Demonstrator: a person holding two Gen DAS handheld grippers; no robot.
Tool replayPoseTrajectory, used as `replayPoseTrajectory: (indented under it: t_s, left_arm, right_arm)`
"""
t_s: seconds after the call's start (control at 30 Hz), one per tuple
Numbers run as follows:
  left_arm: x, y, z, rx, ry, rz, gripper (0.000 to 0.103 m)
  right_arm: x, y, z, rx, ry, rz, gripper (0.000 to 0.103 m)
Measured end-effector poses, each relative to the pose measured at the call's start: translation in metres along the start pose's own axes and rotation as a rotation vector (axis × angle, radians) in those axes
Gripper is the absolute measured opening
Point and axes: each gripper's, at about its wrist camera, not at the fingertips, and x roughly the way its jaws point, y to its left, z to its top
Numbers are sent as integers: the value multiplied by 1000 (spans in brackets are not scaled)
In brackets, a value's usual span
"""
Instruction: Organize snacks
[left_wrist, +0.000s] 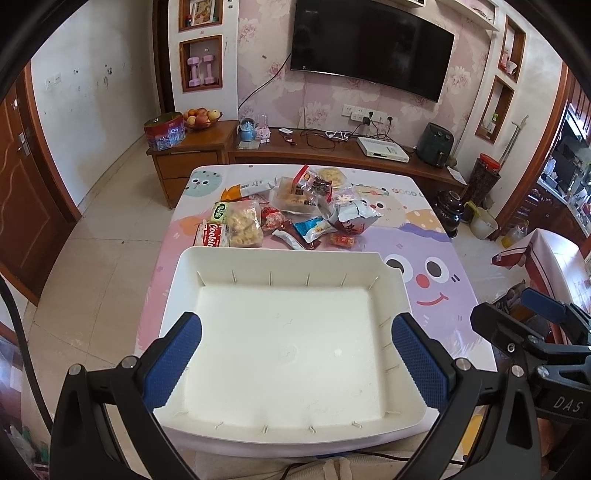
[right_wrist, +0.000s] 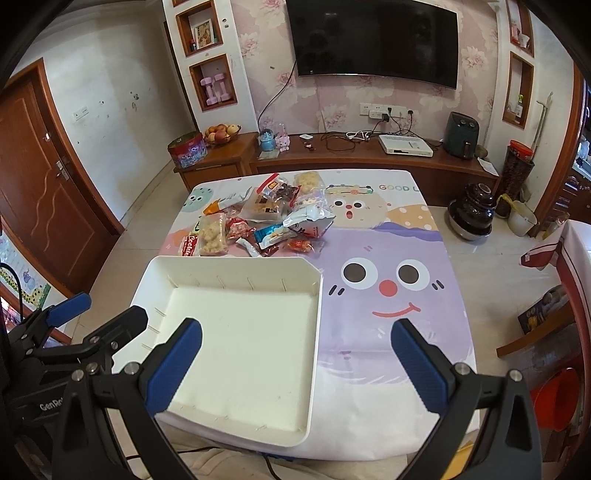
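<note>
A white empty tray (left_wrist: 184, 280) sits at the near edge of the table; it also shows in the right wrist view (right_wrist: 314, 332). Beyond it lies a pile of snack packets (left_wrist: 295, 214), also seen from the right wrist (right_wrist: 266, 221): a puffed-snack bag (left_wrist: 243, 223), a red "Cookies" pack (left_wrist: 212, 234), a silver bag (left_wrist: 354, 216). My left gripper (left_wrist: 295, 354) is open and empty above the tray. My right gripper (right_wrist: 295, 358) is open and empty over the tray's right rim.
The table wears a cartoon cloth (right_wrist: 388, 295). Behind it stands a wooden TV cabinet (left_wrist: 332, 155) with a fruit bowl (left_wrist: 201, 118) and a tin (left_wrist: 164, 131). A dark jar (right_wrist: 476, 214) sits on the floor at right. A chair (right_wrist: 554, 332) stands at right.
</note>
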Motion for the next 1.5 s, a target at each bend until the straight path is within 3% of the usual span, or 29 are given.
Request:
replayPoseTrajectory:
  t_s: [0.63, 1.5]
  left_arm:
    - [10, 2, -6, 0, 47, 38, 102]
    - [11, 2, -6, 0, 50, 39, 102]
  right_arm:
    - [9, 9, -6, -19, 33, -14, 103]
    - [9, 12, -8, -21, 28, -19, 102]
